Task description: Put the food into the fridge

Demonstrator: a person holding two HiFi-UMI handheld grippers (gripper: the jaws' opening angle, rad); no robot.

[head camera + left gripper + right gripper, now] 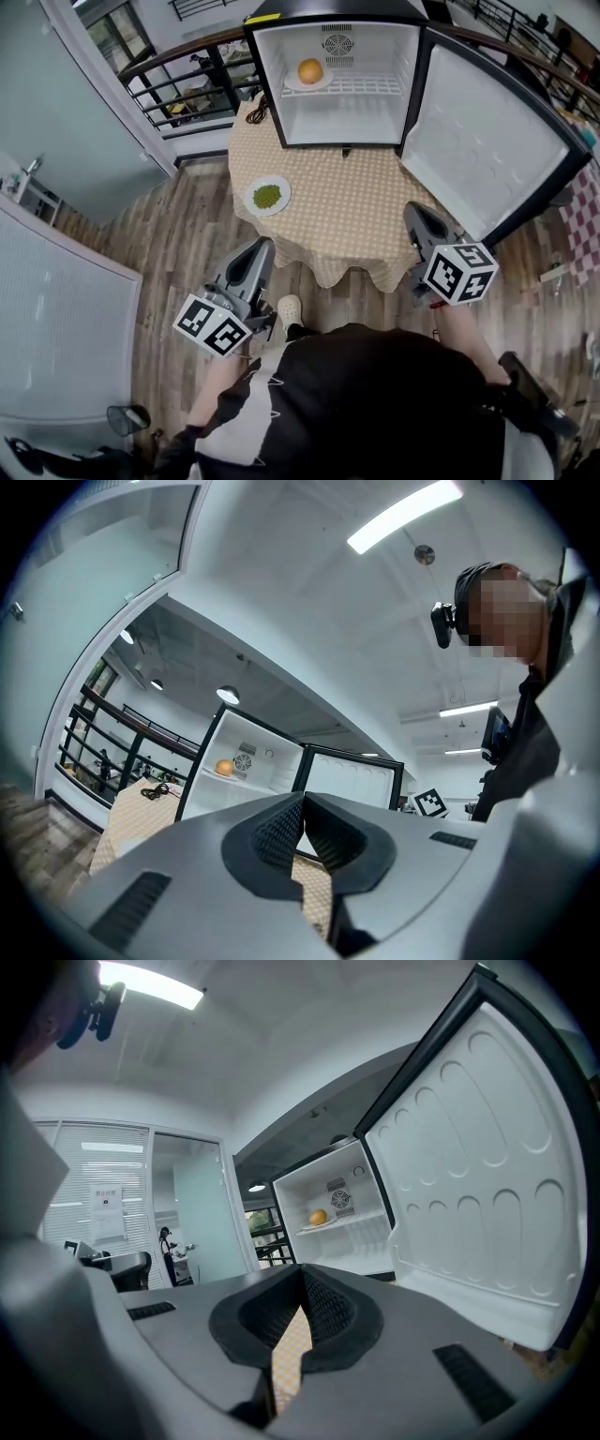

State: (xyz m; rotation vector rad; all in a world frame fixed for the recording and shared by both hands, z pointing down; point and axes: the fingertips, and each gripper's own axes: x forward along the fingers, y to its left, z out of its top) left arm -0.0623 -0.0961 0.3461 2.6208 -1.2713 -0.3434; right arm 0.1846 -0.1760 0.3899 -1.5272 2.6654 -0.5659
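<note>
The small fridge (pixel 281 84) stands open on the far side of the table (pixel 347 216), its door (pixel 487 150) swung out to the right. An orange (pixel 310 70) on a plate lies on the fridge's upper shelf; it also shows as the orange (pixel 224 767) and the orange (pixel 318 1217) in the gripper views. A white plate of green food (pixel 267 197) sits on the table's left part. My left gripper (pixel 263 246) hangs shut and empty near the table's front left edge. My right gripper (pixel 418 212) is shut and empty at the front right edge, below the door.
A black cable (pixel 258 111) lies on the table left of the fridge. A railing (pixel 187 89) runs behind the table. A white wall panel (pixel 56 319) stands at the left. The person's shoe (pixel 289 307) rests on the wooden floor by the tablecloth's hem.
</note>
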